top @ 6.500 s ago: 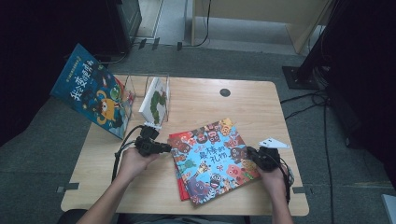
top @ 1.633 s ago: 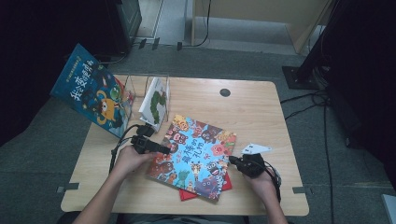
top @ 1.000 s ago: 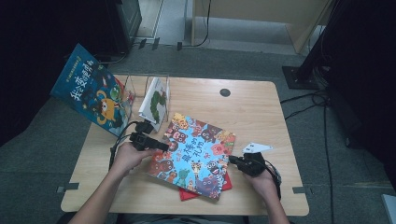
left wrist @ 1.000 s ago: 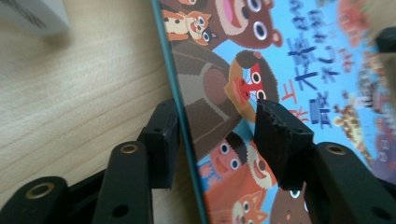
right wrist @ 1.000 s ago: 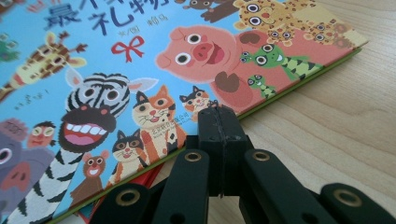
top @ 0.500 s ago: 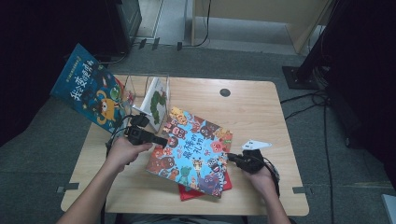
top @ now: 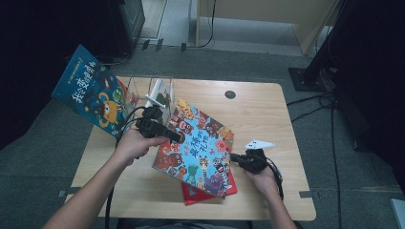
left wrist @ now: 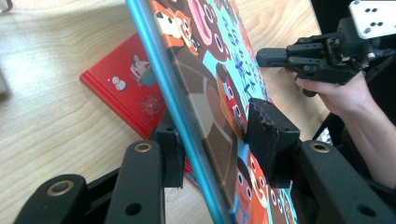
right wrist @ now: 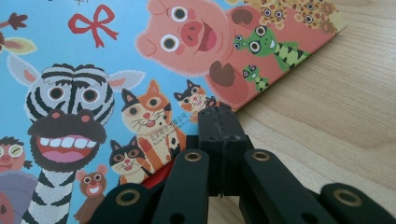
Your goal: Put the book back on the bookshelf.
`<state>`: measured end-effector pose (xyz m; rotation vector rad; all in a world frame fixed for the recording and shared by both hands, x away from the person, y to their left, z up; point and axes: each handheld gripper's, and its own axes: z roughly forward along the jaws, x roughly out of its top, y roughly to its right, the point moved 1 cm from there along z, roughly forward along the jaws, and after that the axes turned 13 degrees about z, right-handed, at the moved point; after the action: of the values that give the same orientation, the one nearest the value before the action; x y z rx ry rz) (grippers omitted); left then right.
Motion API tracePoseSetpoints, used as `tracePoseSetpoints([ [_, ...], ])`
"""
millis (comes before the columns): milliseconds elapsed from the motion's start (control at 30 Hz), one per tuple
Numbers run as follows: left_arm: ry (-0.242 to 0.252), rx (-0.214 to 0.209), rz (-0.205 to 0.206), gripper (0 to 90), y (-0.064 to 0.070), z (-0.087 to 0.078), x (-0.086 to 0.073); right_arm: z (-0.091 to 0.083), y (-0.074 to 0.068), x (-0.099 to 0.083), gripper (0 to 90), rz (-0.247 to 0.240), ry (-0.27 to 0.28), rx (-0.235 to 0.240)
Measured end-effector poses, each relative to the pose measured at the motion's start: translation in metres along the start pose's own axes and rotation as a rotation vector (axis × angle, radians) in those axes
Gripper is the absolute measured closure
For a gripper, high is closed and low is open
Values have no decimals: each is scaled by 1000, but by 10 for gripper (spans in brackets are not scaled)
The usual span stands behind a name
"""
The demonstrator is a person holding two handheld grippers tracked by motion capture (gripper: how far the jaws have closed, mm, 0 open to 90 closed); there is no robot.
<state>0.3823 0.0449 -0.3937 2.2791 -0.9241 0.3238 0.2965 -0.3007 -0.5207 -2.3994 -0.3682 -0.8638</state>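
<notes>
Two books stacked on the wooden table (top: 267, 114), animal book (top: 196, 145) tilted up at its left edge, long axis diagonal, over the red book (top: 229, 183), left gripper (left wrist: 212, 144) clamping its blue spine edge, right gripper (right wrist: 218, 123) jaws pressed together at its lower edge.

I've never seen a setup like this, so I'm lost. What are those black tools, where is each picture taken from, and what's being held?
A person at a wooden table holds a hand-operated two-jaw gripper in each hand; there is no robot arm. One picture looks down from above. The other two come from cameras riding on each gripper, looking along its black jaws. The left gripper is clamped on the edge of a colourful animal book, tilting it up off a red book lying on the table. The right gripper is shut, its tips at the animal book's other edge. Another book leans at the table's left, beside a clear stand.
</notes>
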Motion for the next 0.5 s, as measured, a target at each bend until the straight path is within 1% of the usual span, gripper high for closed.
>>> tracePoseSetpoints([
  [33, -3, -17, 0, 607, 1, 0, 3, 0, 0, 0, 900, 2, 1, 0],
  [67, -7, -45, -2, 628, 3, 1, 6, 1, 0, 0, 900, -1, 3, -3],
  [100, -18, -58, 3, 643, 5, 3, 9, 1, -1, 1, 900, -2, 7, -7],
  [133, -43, -55, 12, 645, 9, 6, 12, 2, -1, 1, 900, -7, 7, -13],
  [167, -74, -34, 30, 632, 15, 10, 16, 3, -2, 1, 900, -12, 11, -17],
  [200, -78, -33, 36, 613, 18, 11, 20, 4, -2, 2, 900, -3, 13, -18],
  [233, -75, -39, 45, 632, 20, 10, 23, 4, -1, 3, 900, 8, 12, -20],
  [267, -77, -35, 48, 641, 22, 10, 25, 4, -1, 3, 900, 16, 11, -16],
  [333, -92, -30, 56, 643, 25, 9, 30, 4, 0, 3, 900, 18, 12, -16],
  [400, -98, -50, 52, 661, 25, 8, 33, 5, 0, 3, 895, 10, 14, -21],
  [433, -95, -62, 45, 678, 25, 6, 35, 5, -1, 3, 876, 8, 13, -25],
  [467, -87, -56, 52, 698, 26, 5, 35, 4, -1, 4, 853, -3, 18, -34],
  [500, -71, -52, 43, 711, 27, 3, 36, 3, -1, 4, 835, -7, 18, -39],
])
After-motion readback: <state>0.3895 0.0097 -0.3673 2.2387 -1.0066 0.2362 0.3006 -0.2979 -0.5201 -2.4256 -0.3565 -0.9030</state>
